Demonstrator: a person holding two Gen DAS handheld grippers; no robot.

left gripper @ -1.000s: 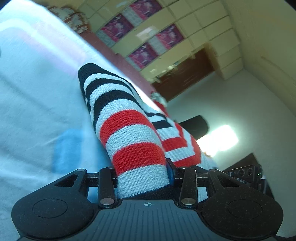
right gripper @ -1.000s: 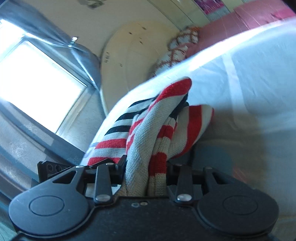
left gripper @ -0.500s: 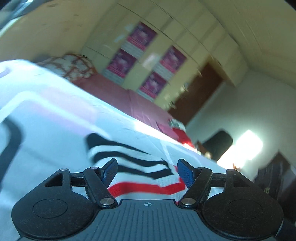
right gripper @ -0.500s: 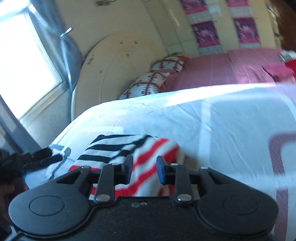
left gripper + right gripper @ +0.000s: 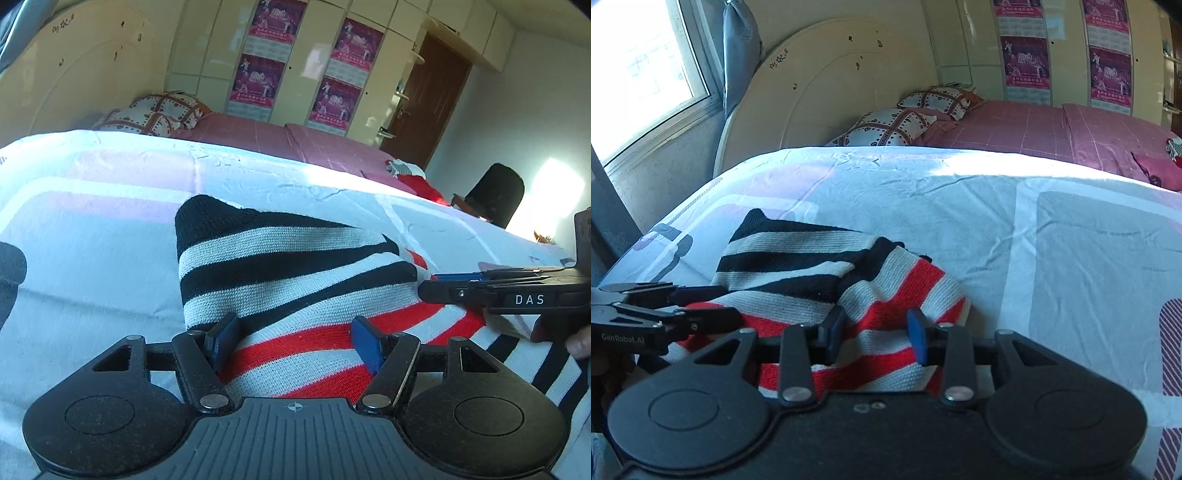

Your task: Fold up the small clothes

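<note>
We release the folded striped sweater [image 5: 295, 280] on the bed [image 5: 960, 206].
Left claw [image 5: 295, 338] narrowing, right claw [image 5: 875, 334] widening, both empty; next we likely need a fresh edge grip.

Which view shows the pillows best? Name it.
The right wrist view: both patterned pillows lie in plain sight against the headboard, lit and whole. The left wrist view shows them too, but smaller, farther off and partly cut by the sheet.

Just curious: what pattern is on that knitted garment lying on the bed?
The garment has black, white and red stripes, clearest in the left wrist view.
</note>
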